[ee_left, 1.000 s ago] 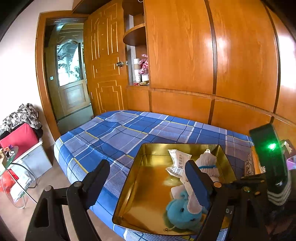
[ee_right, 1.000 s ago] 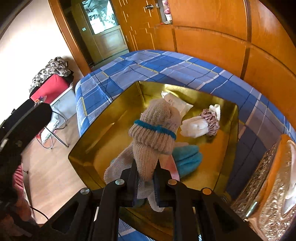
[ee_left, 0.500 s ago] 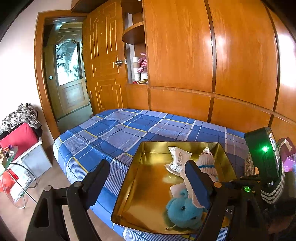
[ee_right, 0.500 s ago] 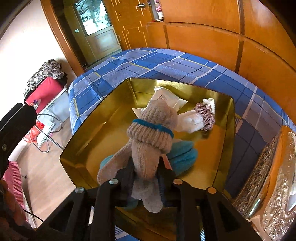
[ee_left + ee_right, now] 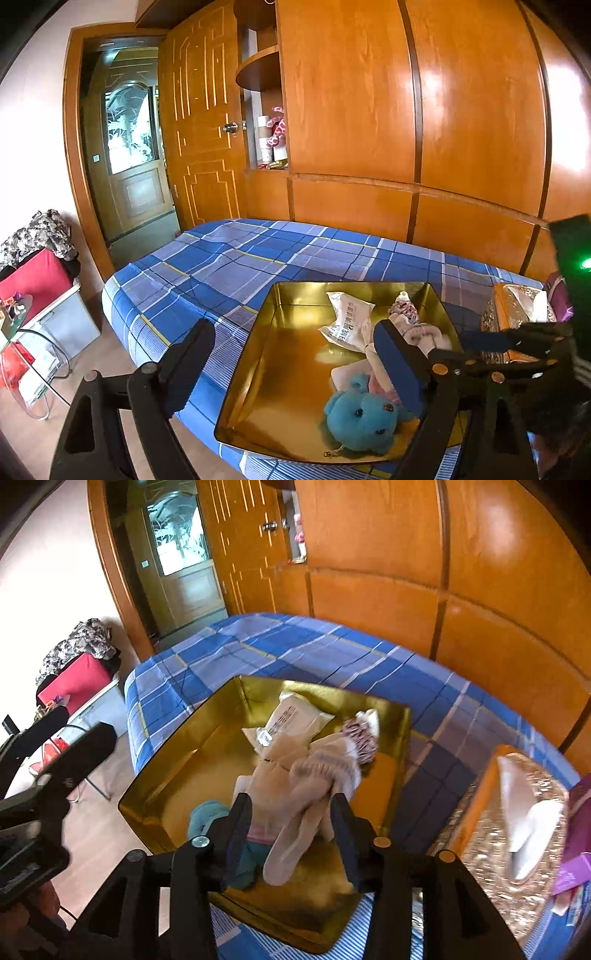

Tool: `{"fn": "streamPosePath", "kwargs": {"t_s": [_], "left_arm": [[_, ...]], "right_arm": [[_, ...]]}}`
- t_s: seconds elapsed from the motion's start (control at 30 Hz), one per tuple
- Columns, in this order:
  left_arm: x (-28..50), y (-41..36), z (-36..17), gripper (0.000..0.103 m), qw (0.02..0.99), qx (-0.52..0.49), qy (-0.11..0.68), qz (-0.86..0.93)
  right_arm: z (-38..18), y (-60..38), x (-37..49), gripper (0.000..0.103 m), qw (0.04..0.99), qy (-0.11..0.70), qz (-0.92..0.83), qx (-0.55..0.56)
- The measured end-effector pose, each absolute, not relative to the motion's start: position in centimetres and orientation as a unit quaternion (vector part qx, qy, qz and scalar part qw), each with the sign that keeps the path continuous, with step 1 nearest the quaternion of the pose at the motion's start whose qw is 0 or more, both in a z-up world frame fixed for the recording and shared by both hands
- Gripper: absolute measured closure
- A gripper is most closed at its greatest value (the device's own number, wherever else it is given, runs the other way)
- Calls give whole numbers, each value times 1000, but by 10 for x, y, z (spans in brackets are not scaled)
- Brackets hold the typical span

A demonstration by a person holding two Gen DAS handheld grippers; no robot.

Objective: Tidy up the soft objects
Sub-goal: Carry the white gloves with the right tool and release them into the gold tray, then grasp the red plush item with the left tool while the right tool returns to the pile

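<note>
**Presently catalogued: soft goods in the gold tray, bed station**

Item one, the beige knitted sock [image 5: 295,775]: I saw it slumped inside the gold tray [image 5: 177,771], blurred, lying across the other soft things with its cuff end trailing toward me. It lay between the fingers of my right gripper [image 5: 291,834], whose jaws were opening; I could see no pad pressing on it, so I logged it as released.

Item two, the teal plush toy [image 5: 364,421]: near corner of the tray, partly under the sock in the right wrist view.

Item three, a white printed packet [image 5: 347,323]: far side of the tray, against the back wall.

Item four, a pink-and-white patterned fabric piece [image 5: 360,734]: beside the packet, touching the sock's upper end.

The tray sat on a bed with a blue plaid sheet [image 5: 221,269], near its edge.

My left gripper [image 5: 295,365] stood wide apart, grasping nothing, one finger over the sheet, the other over the tray.

Surroundings: a glittery tissue box [image 5: 517,819] just beside the tray; wooden wardrobe panelling [image 5: 461,129] behind the bed; an open door [image 5: 203,122] beyond.
</note>
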State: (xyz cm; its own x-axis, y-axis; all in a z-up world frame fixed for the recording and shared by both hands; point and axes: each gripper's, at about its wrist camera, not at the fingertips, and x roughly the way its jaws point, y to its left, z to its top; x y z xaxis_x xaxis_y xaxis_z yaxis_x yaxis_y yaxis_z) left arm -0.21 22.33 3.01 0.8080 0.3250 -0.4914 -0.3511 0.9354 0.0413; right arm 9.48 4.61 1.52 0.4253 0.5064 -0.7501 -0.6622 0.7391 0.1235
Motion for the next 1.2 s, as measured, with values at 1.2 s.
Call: {"fn": "streamPosePath", "kwargs": {"t_s": [1.2], "left_arm": [[-5, 97, 33, 12, 962, 54, 266, -23]], "right_arm": [[56, -280, 91, 55, 938, 343, 48, 11]]}}
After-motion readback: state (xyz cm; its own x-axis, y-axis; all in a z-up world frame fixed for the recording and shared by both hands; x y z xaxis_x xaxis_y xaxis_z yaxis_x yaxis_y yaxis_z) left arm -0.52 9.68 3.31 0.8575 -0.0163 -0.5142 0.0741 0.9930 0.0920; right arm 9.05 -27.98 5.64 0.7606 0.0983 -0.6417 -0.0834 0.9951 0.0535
